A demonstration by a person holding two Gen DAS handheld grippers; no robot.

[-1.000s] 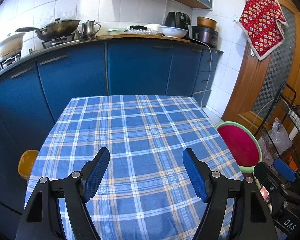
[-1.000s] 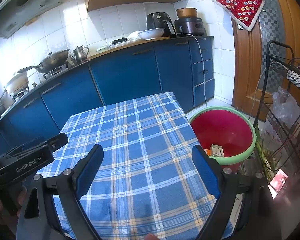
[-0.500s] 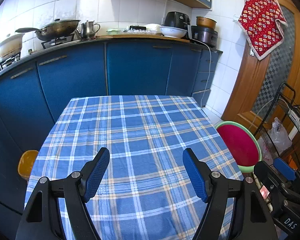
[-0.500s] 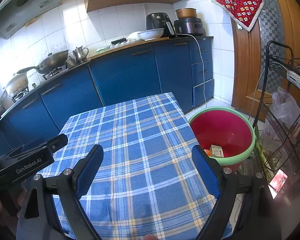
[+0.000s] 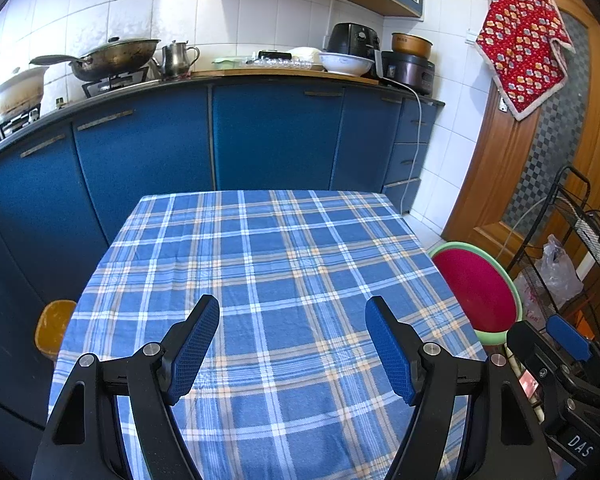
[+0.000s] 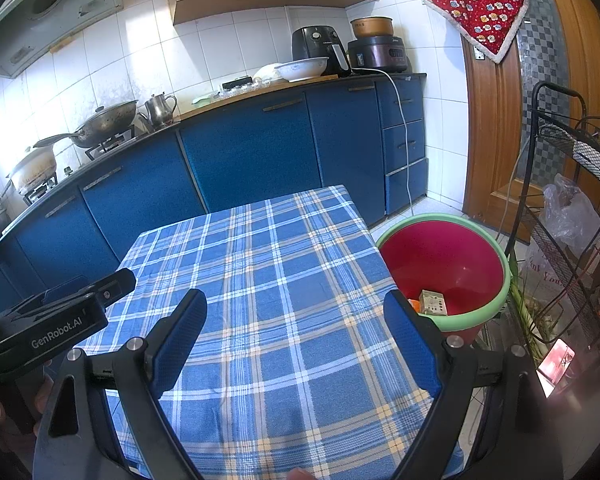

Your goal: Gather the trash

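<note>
Right now both tools hang over the plaid-covered counter (image 5: 260,264), each with its jaws spread wide and nothing between them. The left tool (image 5: 292,344) sits above the near middle of the cloth; the right tool (image 6: 296,340) hovers nearer the counter's right edge. From the right view, the left tool shows as a black body off to the side, above the cloth's left edge.

Just beside the counter's right edge, on the floor, stands the bucket (image 6: 488,308), red inside with a pale green rim. Down in it lies a small box (image 6: 432,303), whitish with dark print, resting against the near wall, with a bit of something orange (image 6: 413,303) touching it on the left. That is the only trash I can make out; the cloth itself shows only its blue, white and tan checks.

Behind the counter runs a row of blue cabinets (image 5: 276,136). On top of them sit a wok (image 5: 112,58) on a burner, a metal kettle (image 5: 178,60) just beside it, a white bowl (image 5: 345,63), a black air fryer (image 5: 354,40) and a rice cooker (image 5: 410,70) with a white cord hanging down the cabinet front. A red patterned cloth (image 5: 520,44) hangs by the wooden door. A black wire rack (image 6: 568,208) stands to the right of the bucket, with a plastic bag (image 6: 572,212) near it.
</note>
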